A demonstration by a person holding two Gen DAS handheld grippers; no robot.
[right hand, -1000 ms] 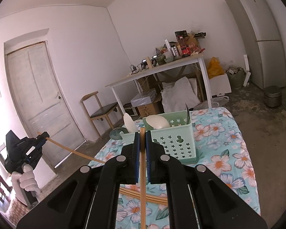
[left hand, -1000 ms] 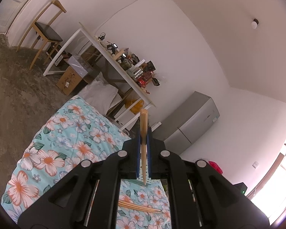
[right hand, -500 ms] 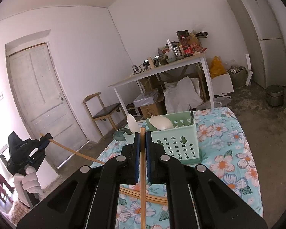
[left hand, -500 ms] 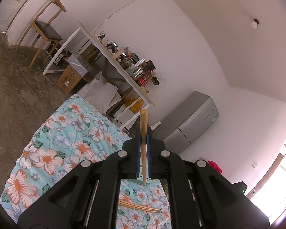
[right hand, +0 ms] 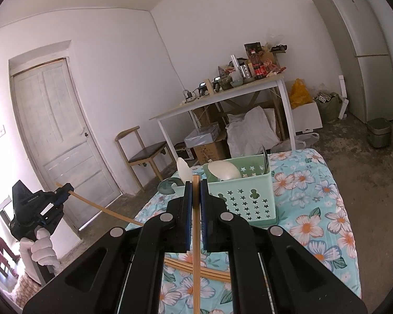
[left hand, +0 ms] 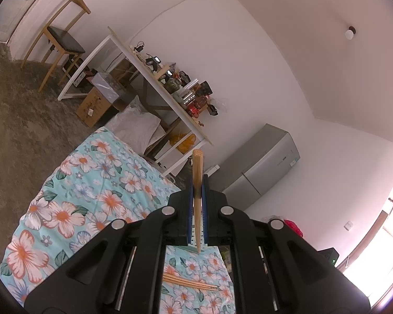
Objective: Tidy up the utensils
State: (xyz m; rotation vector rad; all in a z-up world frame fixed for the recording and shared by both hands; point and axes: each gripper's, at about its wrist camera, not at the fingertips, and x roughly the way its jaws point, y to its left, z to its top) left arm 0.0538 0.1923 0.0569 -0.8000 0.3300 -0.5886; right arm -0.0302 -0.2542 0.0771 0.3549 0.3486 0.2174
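My left gripper (left hand: 196, 191) is shut on a wooden chopstick (left hand: 197, 172) that sticks out past the fingertips; it also shows at the left of the right wrist view (right hand: 61, 193), held high off the table with its chopstick (right hand: 104, 209) slanting down. My right gripper (right hand: 196, 185) is shut on another chopstick (right hand: 196, 235) running along the fingers. A green star-cut utensil basket (right hand: 246, 198) stands on the floral tablecloth (right hand: 314, 225) just ahead of the right gripper, with white spoons (right hand: 224, 170) and a metal utensil (right hand: 266, 157) in it. Loose chopsticks (right hand: 207, 270) lie on the cloth below; they also show in the left wrist view (left hand: 191, 282).
A green ladle-like piece (right hand: 167, 185) lies left of the basket. Behind stand a cluttered white table (right hand: 222, 96), a wooden chair (right hand: 141, 154), boxes, a grey fridge (right hand: 359, 52) and a small bin (right hand: 378, 132). A door (right hand: 57, 136) is at the left.
The right gripper has drawn a little nearer the basket and risen slightly. The left gripper has tilted slightly, still holding its chopstick.
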